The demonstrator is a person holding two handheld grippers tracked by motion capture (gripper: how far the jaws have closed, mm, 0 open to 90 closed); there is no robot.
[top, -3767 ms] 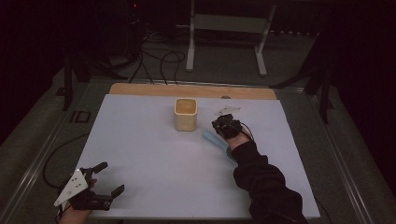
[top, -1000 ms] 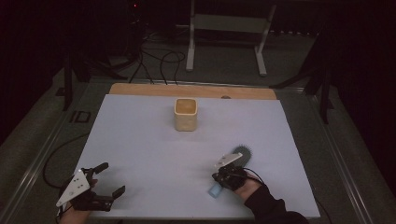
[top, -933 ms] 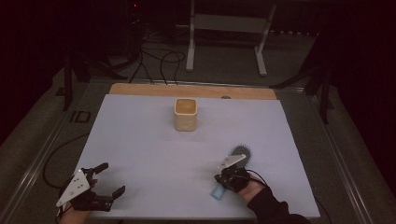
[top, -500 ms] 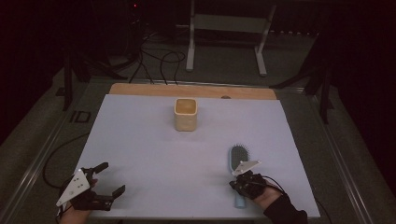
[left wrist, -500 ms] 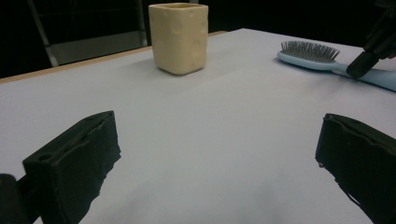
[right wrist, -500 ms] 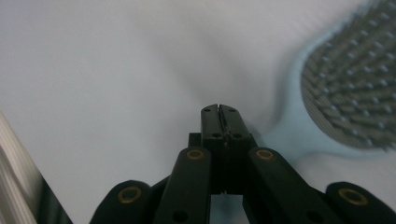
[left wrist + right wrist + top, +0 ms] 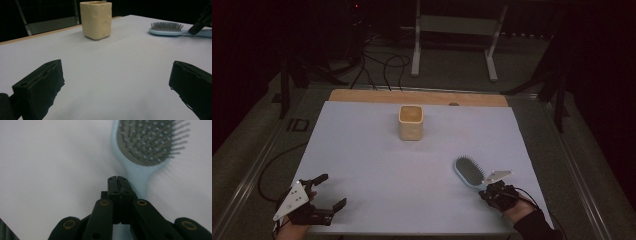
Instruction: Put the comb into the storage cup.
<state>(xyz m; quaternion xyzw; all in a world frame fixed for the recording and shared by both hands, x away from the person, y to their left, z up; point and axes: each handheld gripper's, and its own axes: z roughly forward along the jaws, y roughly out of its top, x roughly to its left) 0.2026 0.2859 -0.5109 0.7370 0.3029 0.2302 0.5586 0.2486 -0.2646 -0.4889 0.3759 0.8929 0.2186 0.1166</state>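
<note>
From the high view, the light-blue hairbrush (image 7: pixel 470 172) lay bristles up on the white table (image 7: pixel 377 165) at its near right, handle pointing toward the person. The right gripper (image 7: pixel 497 192) sat over the handle end, its jaws hard to make out there. The left gripper (image 7: pixel 319 200) rested at the near left corner, well apart from the brush, jaws spread with nothing between them. A cream cup (image 7: pixel 411 122) stood upright toward the far middle.

In the left gripper view, both black jaws stood wide apart over bare table; the hairbrush (image 7: pixel 166 28) lay far right, the cup (image 7: pixel 96 19) beyond.

In the right gripper view, the right gripper (image 7: pixel 117 182) had its jaws pressed together, with the brush handle (image 7: pixel 140 180) passing just beside and beneath them; whether they pinched it could not be told.
</note>
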